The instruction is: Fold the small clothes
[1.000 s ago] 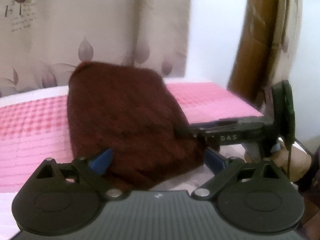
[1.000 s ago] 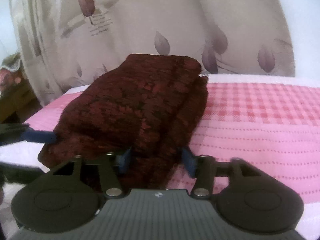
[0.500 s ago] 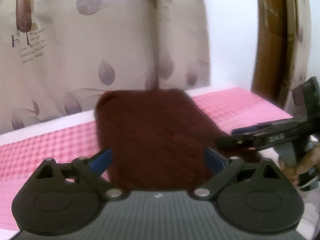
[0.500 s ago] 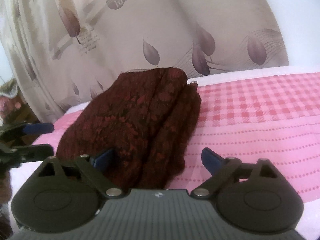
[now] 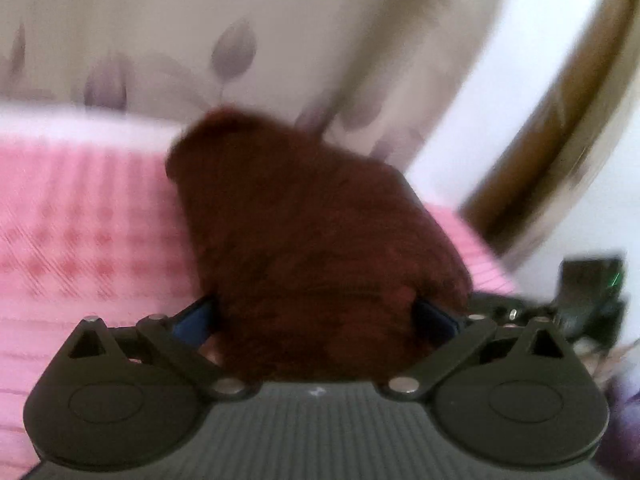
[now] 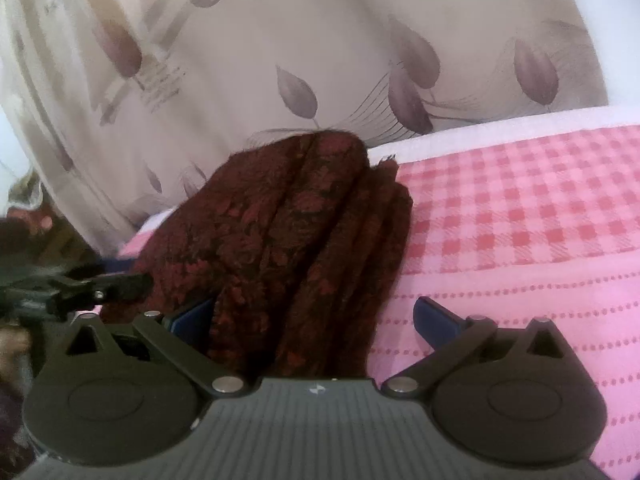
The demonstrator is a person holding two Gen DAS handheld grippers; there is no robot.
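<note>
Your left gripper [image 5: 314,316] and right gripper [image 6: 314,316] match: ribbed grey body, black linkages, silver screws, blue pads [image 6: 436,316].

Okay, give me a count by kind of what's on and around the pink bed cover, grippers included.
Folded dark red garment: 1
Pink checked cover: 1
Leaf-print curtain: 1
Grippers: 2, the left gripper and the right gripper, whose jaws have just been opening, the garment's near end between them with a clear gap at one pad
Total: 5
</note>
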